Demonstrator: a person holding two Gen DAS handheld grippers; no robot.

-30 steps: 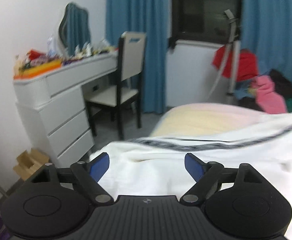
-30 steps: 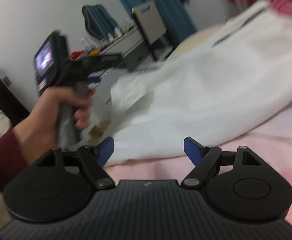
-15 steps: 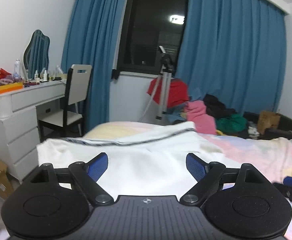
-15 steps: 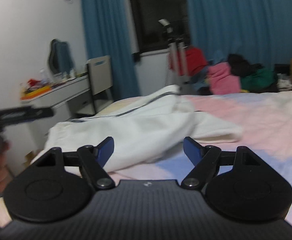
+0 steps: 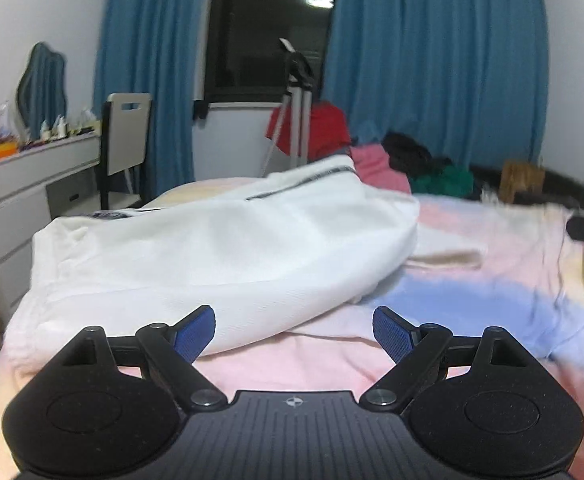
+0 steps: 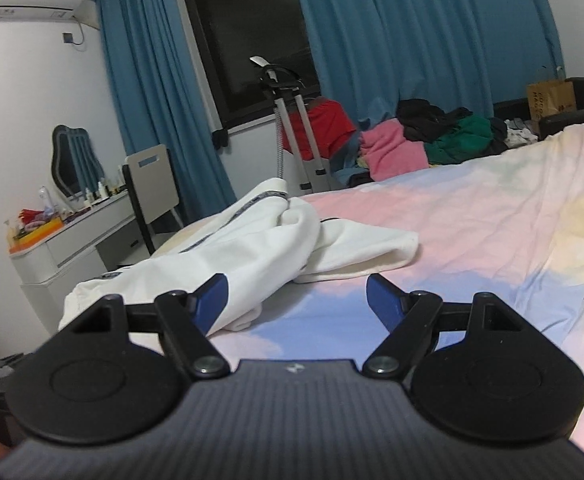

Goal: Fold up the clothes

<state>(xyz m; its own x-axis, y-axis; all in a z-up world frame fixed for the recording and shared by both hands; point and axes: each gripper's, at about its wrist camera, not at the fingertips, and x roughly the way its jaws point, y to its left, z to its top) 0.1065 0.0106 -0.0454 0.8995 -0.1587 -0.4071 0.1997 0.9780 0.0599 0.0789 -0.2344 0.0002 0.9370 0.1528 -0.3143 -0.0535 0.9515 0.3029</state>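
Note:
A white garment with a dark patterned trim stripe lies bunched on the pastel bedsheet, near the bed's left side. In the right wrist view the same white garment sprawls ahead and to the left on the bedsheet. My left gripper is open, just short of the garment's near edge, nothing between its blue pads. My right gripper is open too, held above the sheet, its left pad in line with the garment's near fold. Neither touches the cloth.
A pile of clothes in pink, green, black and red lies past the bed's far side, beside a garment steamer stand. A white dresser and chair stand left. Blue curtains flank a dark window.
Both grippers have swung back and away from the garment over the last second, staying open. The white garment now lies farther ahead, resting on the bed.

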